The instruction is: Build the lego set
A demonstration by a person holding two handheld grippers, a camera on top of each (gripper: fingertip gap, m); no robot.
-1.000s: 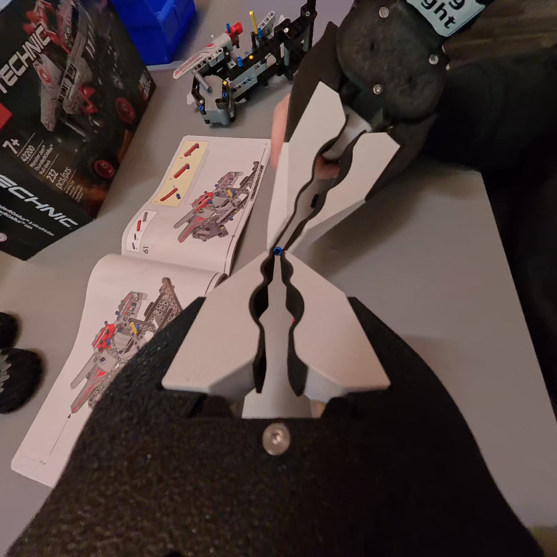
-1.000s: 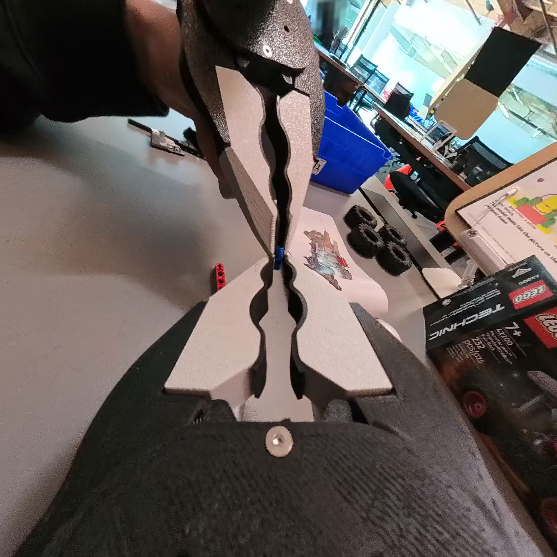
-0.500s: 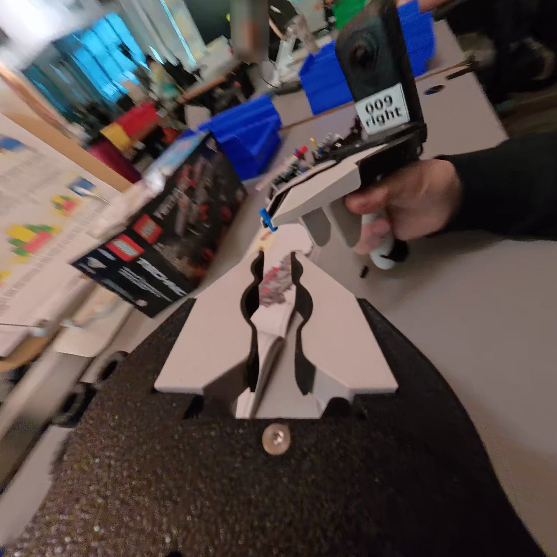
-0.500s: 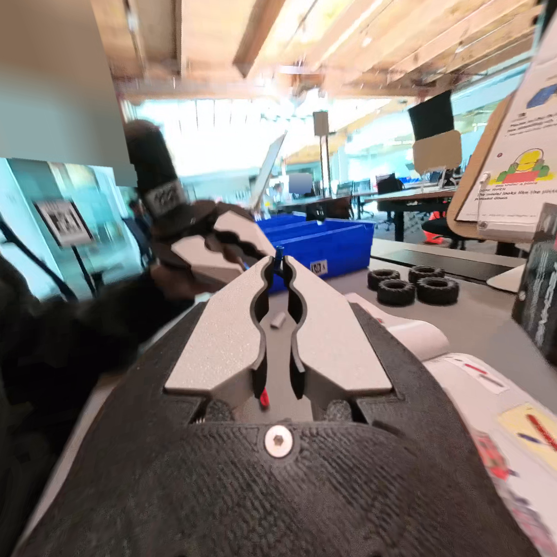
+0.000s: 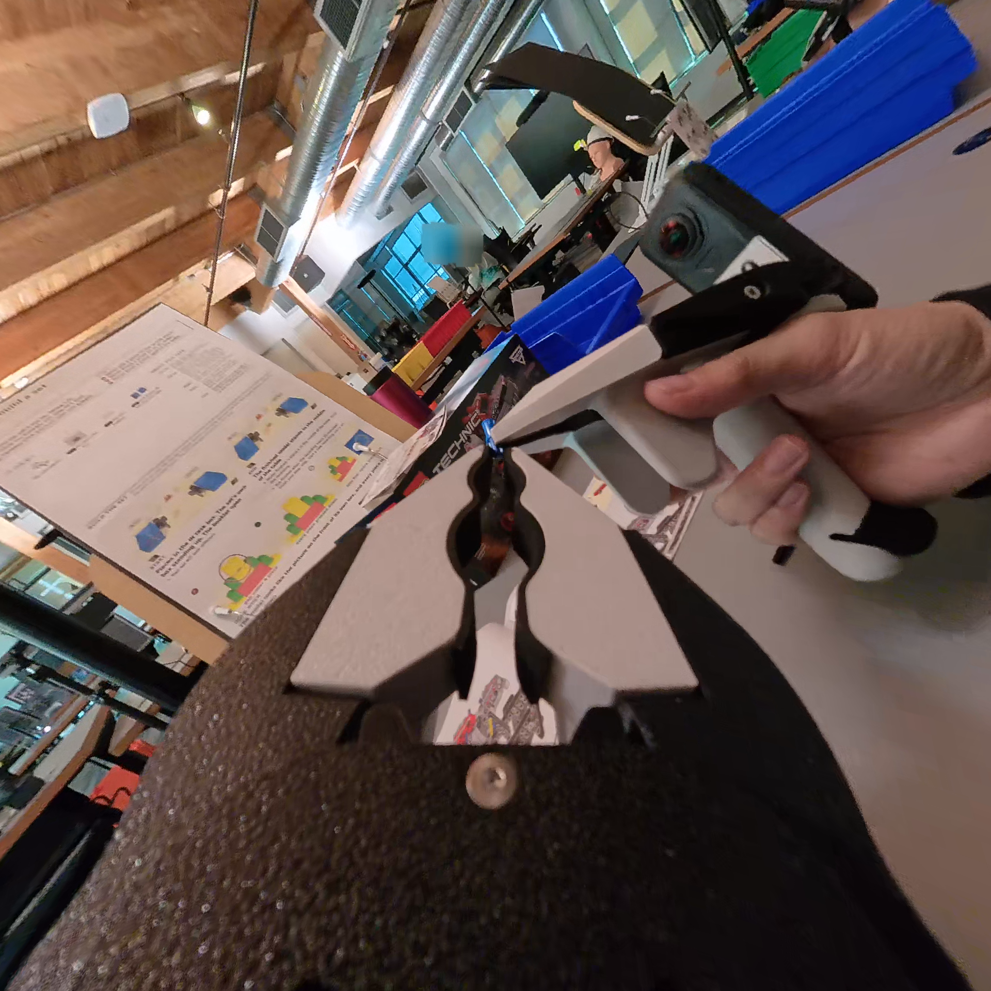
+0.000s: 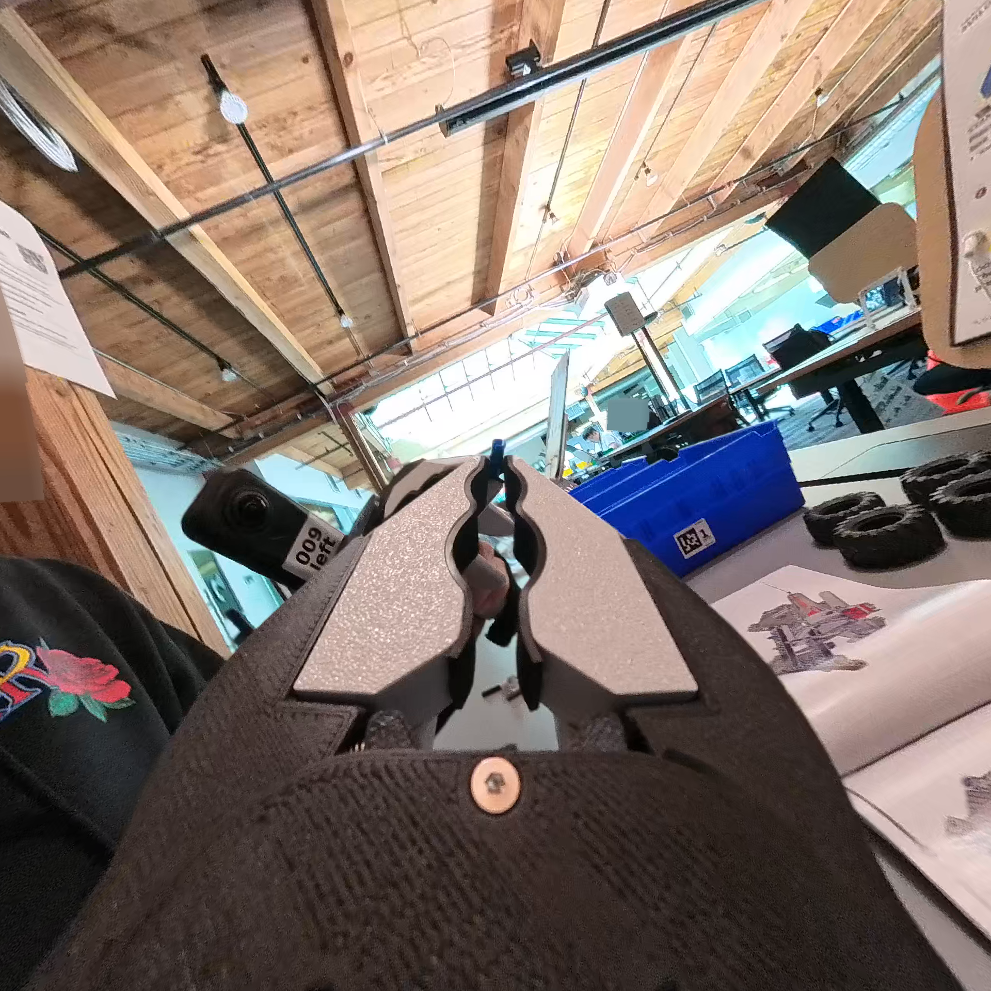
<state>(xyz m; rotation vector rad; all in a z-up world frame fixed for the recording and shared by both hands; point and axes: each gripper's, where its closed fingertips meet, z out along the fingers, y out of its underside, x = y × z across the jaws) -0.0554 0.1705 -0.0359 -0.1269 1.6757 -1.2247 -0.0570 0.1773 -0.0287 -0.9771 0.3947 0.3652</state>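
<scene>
The right tongs (image 6: 497, 474) are pinched nearly closed on a small blue pin (image 6: 497, 451), which sticks out past their tips, tilted up toward the wooden ceiling. In the left wrist view the same right tongs (image 5: 496, 437) come in from the right, gripped by a bare hand (image 5: 836, 407), with the blue pin (image 5: 488, 430) at their very tip. The left tongs (image 5: 497, 456) sit right under that tip, their ends narrowed to a slim gap; whether they touch the pin or hold anything I cannot tell. Both tools are raised off the grey table (image 5: 858, 670).

Behind the left tongs stands the dark set box (image 5: 472, 429), partly hidden by them. An open manual (image 6: 836, 643) lies on the table to the right of the right tongs, showing printed build steps. Beyond it are black tyres (image 6: 879, 531) grouped together, and a blue bin (image 6: 713, 498) stands behind the tongs' tips. In the left wrist view more blue bins (image 5: 836, 102) sit at the far edge of the table, and a tilted board with a printed sheet (image 5: 177, 456) stands to the left. In the right wrist view the left tool's camera (image 6: 246, 509) shows just left of the tongs, and a dark sleeve with a rose patch (image 6: 75, 681) fills the lower left corner.
</scene>
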